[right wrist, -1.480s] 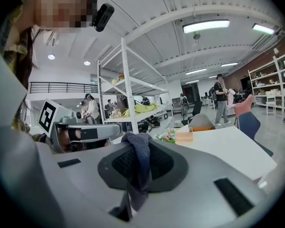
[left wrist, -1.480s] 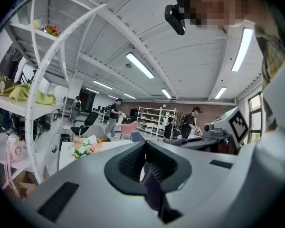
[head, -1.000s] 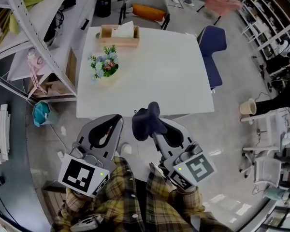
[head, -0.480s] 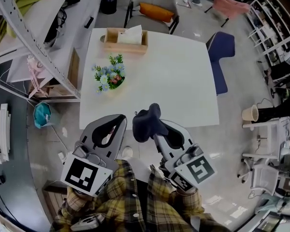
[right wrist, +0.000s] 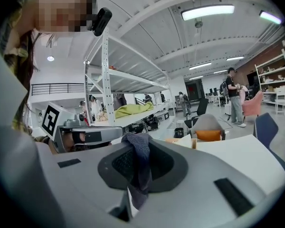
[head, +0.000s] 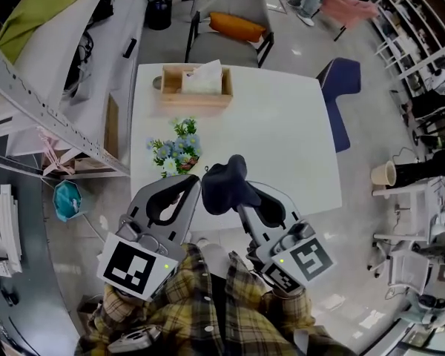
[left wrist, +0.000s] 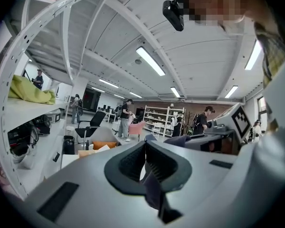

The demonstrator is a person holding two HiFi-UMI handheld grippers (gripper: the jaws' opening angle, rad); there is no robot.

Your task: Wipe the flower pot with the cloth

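Two grippers sat at the six o'clock edge of the white table point(head: 274, 139), which was smooth and square-cornered. My left gripper point(head: 191, 181) had its ribbed dark pads point(left wrist: 128, 163) pressed together. My right gripper point(head: 241, 199) was clamped on the cloth point(head: 224, 182), a dark, soft, knitted-looking rag bunched into a lump above the jaws with a tail hanging below them. The flower pot point(head: 180, 160) stood on the table at about eleven o'clock from the left gripper's tip, just beside it. It was mostly hidden under a bushy bunch of small blue, white and pink flowers point(head: 170, 145) with green leaves. At the table's twelve o'clock end lay a rectangular wooden tissue box point(head: 196, 89) with a white sheet sticking up.
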